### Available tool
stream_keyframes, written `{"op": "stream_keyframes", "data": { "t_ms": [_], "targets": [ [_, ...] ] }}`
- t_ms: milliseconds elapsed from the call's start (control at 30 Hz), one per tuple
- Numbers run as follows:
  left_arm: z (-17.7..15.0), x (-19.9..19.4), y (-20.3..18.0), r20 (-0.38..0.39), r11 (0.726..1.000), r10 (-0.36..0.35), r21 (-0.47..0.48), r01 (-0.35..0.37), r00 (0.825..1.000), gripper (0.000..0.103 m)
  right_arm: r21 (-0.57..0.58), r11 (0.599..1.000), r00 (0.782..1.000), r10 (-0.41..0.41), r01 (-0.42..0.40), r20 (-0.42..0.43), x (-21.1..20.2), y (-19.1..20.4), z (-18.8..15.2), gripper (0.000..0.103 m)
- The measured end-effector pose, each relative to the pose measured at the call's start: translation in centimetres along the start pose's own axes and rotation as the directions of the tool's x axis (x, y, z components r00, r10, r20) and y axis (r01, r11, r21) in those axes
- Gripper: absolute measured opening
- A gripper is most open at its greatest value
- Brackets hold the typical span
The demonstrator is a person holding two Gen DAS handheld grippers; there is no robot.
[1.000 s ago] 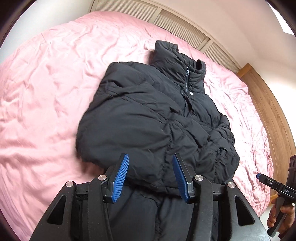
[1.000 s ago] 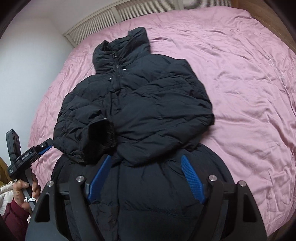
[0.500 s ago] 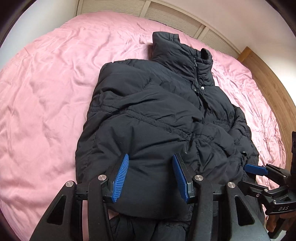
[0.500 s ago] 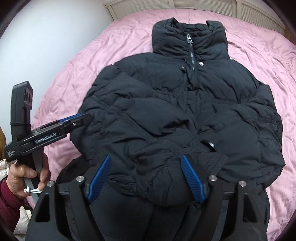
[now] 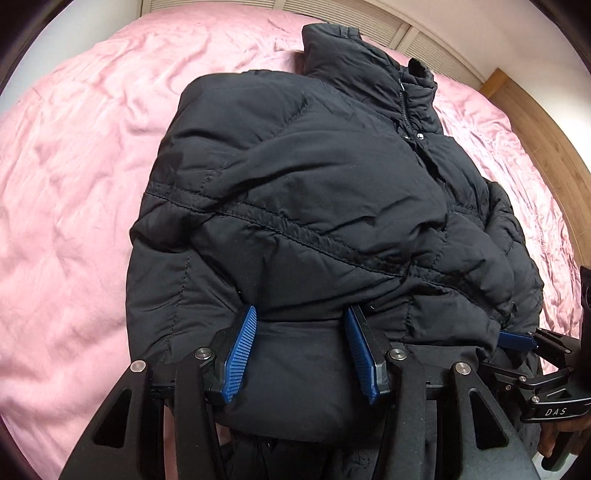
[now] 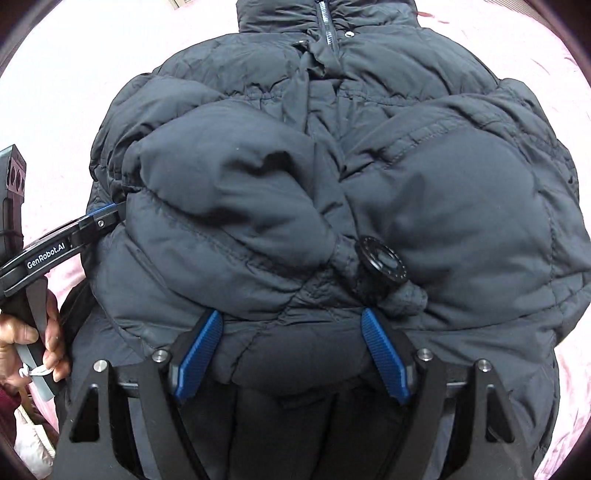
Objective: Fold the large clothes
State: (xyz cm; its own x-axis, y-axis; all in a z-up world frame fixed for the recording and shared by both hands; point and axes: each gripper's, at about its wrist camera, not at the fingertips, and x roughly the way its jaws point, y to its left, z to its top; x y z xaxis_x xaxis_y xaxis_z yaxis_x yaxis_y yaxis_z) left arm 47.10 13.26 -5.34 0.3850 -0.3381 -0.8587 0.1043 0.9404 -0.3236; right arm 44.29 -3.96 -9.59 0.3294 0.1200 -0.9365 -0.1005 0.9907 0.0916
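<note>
We are seeing both sleeves already folded over the black puffer jacket (image 5: 314, 206); left gripper (image 5: 301, 354) and right gripper (image 6: 291, 352) are hanging open above its hem, lengthwise fold remaining

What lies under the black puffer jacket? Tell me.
The black puffer jacket lies on a pink bedsheet, which shows all around it. Its sleeves are folded across the front. Whatever sits directly beneath the jacket's body is covered and cannot be seen.

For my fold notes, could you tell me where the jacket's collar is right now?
The collar is at the top centre of the right wrist view, at the far end of the black jacket from both claws, on the pink bedspread.
</note>
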Motion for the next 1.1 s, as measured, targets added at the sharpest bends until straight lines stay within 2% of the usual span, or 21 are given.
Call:
{"op": "stream_keyframes", "data": {
  "t_ms": [133,267,367,467,567,800,900,967,1100],
  "targets": [
    [1.5,-3.4,0.5,0.06,0.999,-0.027,0.019,0.026,0.998,0.049,-0.017,0.999,0.997,0.041,-0.04,0.071,-3.8,0.8,0.1,0.078],
    [4.9,-4.5,0.6,0.1,0.999,-0.027,0.041,0.024,0.995,0.05,-0.119,0.992,0.987,0.05,-0.033,0.15,-6.1,2.9,1.9,0.078],
    [7.1,-3.3,0.4,0.109,0.998,-0.008,0.055,0.002,0.994,0.052,-0.168,0.985,0.984,0.06,-0.031,0.17,-5.5,4.6,4.6,0.078],
    [7.9,-0.7,0.4,0.076,0.999,0.006,0.046,-0.009,0.997,0.052,-0.186,0.983,0.991,0.035,-0.011,0.128,-2.8,4.9,5.2,0.078],
    [7.2,2.1,0.9,0.036,0.999,0.014,0.029,-0.015,0.999,0.054,-0.197,0.98,0.997,0.03,-0.015,0.073,0.3,4.7,5.2,0.078],
    [5.7,5.0,1.9,0.015,1.0,0.014,-0.02,-0.014,1.0,0.056,-0.265,0.963,0.997,0.059,-0.042,0.054,2.6,4.3,5.3,0.079],
    [5.8,3.7,1.2,0.028,0.999,0.035,-0.022,-0.035,0.999,0.056,-0.28,0.958,0.997,0.071,-0.056,0.043,1.5,4.3,5.2,0.079],
    [5.3,2.1,0.7,0.047,0.999,0.023,-0.028,-0.022,0.999,0.056,-0.303,0.951,0.995,0.081,-0.06,0.056,-0.3,4.1,4.6,0.078],
    [3.2,-0.5,-0.2,0.084,1.0,0.018,-0.014,-0.017,0.996,0.056,-0.331,0.941,0.991,0.106,-0.074,0.079,-3.1,3.1,2.8,0.078]
  ]
}}
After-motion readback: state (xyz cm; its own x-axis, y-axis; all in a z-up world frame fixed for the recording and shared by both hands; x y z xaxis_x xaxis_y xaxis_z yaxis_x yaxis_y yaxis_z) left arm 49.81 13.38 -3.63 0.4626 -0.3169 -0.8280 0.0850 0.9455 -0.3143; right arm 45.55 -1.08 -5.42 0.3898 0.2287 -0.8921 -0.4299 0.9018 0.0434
